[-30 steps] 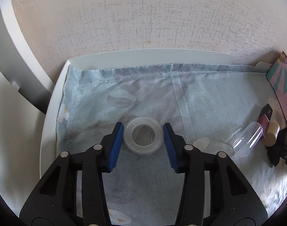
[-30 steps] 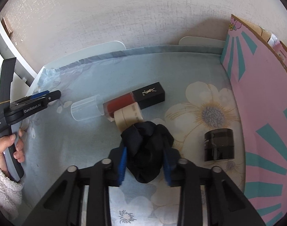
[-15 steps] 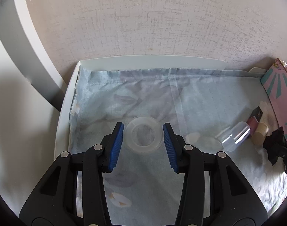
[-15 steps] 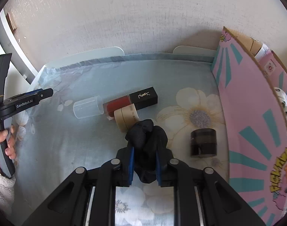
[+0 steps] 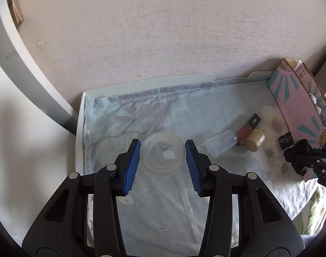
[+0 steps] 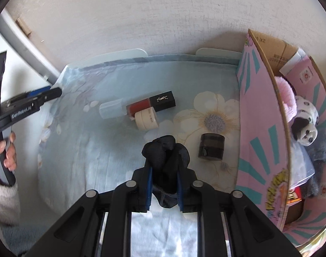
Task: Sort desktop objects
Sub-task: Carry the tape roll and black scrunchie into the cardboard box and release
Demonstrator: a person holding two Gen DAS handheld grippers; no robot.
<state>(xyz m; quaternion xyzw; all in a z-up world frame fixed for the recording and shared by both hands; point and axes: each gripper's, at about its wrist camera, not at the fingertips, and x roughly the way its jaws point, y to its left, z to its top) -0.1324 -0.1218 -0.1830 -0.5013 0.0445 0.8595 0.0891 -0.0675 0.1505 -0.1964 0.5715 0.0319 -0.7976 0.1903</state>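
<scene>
A translucent tape roll (image 5: 163, 169) is pinched between the blue pads of my left gripper (image 5: 163, 147), which is shut on it and holds it above the blue floral cloth (image 5: 154, 209). In the right wrist view, my right gripper (image 6: 164, 171) is shut on a black scrunchie (image 6: 163, 152); the bunched fabric hides the fingertips. The scrunchie hangs off the cloth, near a dark jar (image 6: 211, 146). The left wrist view shows the scrunchie (image 5: 295, 154) at its right edge. The left gripper (image 6: 53, 93) shows at the far left of the right wrist view.
On the cloth lie a red lip gloss with a black cap (image 6: 152, 103), a clear plastic cap (image 6: 112, 109) and a cream jar (image 6: 146, 118), close together. A pink cardboard box (image 6: 261, 107) with plush toys (image 6: 304, 115) stands at the right. A hand (image 6: 8, 152) grips the left tool.
Both grippers have risen from the cloth. The right jaws squeezed tighter on the scrunchie and lifted it. The tape roll went up with the left gripper.
</scene>
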